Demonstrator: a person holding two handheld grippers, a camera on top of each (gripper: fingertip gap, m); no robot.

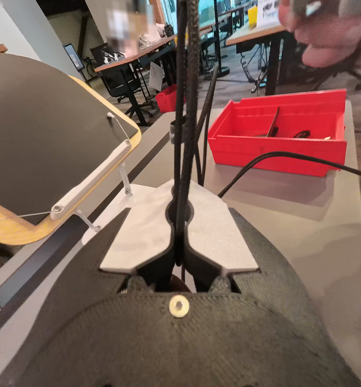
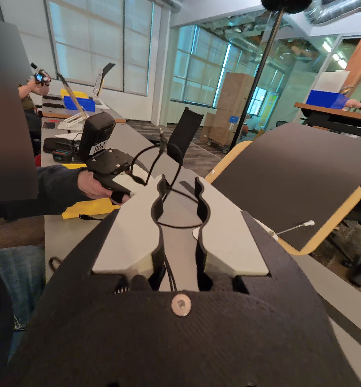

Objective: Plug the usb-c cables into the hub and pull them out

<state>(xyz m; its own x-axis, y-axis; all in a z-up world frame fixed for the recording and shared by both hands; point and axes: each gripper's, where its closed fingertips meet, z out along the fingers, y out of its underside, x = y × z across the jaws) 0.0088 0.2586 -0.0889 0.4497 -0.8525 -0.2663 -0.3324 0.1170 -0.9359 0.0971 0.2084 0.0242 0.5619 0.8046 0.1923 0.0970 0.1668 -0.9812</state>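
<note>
In the left wrist view my left gripper [image 1: 179, 196] is shut on thin black cables [image 1: 180, 125] that run straight up between its pads. The right wrist view shows it too [image 2: 134, 177], in a person's hand, with a black cable loop [image 2: 175, 159] rising from its fingers and a metal-tipped plug [image 2: 161, 135] pointing up. My right gripper [image 2: 180, 182] is open above the grey table [image 2: 70, 230]. A cable strand crosses the gap near its left finger [image 2: 146, 201], and the pads do not press on it. I cannot make out the hub.
A red divided bin [image 1: 300, 146] stands at the right, with another black cable [image 1: 248, 165] in front of it. A tilted black board with a yellow edge [image 1: 39, 125] stands beside the grippers [image 2: 290, 178]. A yellow bin [image 2: 87, 207] and a loose plug [image 2: 84, 216] lie at the left. Left tips to right tips: about 15 cm.
</note>
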